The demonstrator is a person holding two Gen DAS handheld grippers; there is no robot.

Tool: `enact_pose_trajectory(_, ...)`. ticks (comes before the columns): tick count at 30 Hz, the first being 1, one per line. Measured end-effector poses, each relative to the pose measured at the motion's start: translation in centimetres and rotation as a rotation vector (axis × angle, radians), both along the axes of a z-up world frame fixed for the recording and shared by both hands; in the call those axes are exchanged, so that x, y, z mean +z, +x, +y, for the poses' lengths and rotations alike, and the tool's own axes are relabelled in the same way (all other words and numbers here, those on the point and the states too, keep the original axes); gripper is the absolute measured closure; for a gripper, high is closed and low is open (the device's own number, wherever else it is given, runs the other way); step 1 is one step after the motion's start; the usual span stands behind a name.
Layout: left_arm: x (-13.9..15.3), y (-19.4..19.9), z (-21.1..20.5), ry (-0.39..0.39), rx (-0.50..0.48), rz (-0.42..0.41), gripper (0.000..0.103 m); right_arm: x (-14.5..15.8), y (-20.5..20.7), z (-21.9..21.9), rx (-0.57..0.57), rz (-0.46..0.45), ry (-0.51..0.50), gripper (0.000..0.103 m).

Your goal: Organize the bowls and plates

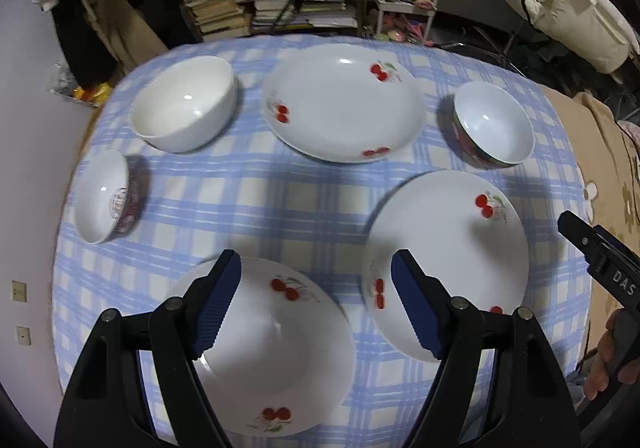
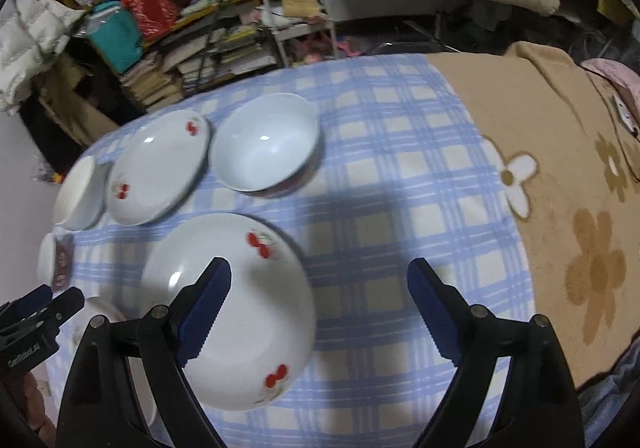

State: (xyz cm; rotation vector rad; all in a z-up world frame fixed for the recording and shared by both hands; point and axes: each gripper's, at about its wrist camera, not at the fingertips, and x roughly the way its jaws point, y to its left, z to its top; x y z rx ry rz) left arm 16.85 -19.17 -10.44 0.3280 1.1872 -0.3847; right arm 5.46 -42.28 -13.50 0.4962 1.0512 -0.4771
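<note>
Left wrist view is showing the left gripper [image 1: 316, 304] hanging with jaws apart and nothing between them, over the gap between a near plate [image 1: 276, 352] and a right plate [image 1: 452, 248], all sitting on the checked cloth [image 1: 280, 200] with a far plate [image 1: 344, 104], a white bowl [image 1: 184, 108], a patterned bowl [image 1: 106, 196] tilting at the left edge and a dark-sided bowl [image 1: 494, 124]. Right wrist view is showing the right gripper [image 2: 320, 308] hovering with jaws wide apart and empty, its left finger overlapping the right plate [image 2: 236, 312], beside a tan flowered blanket [image 2: 560, 188].
</note>
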Motion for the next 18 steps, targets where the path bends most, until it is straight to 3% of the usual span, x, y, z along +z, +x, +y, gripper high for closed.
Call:
enact_pose_trajectory(8, -3.3, 0.2, -1.3, -0.001, -0.021, 0.084, 0.026, -2.6, 1.1, 0.1, 0.031, 0.113, 0.009, 0.011)
enact_pose_trajectory(10, -3.9, 0.3, -1.6, 0.001, -0.026, 0.097, 0.027, -3.2, 1.2, 0.2, 0.040, 0.137, 0.023, 0.017)
enact_pose_trajectory(18, -5.8, 0.4, -2.7, 0.013, -0.051, 0.129, 0.029, -5.1, 1.7, 0.5, 0.064, 0.224, 0.039, 0.024)
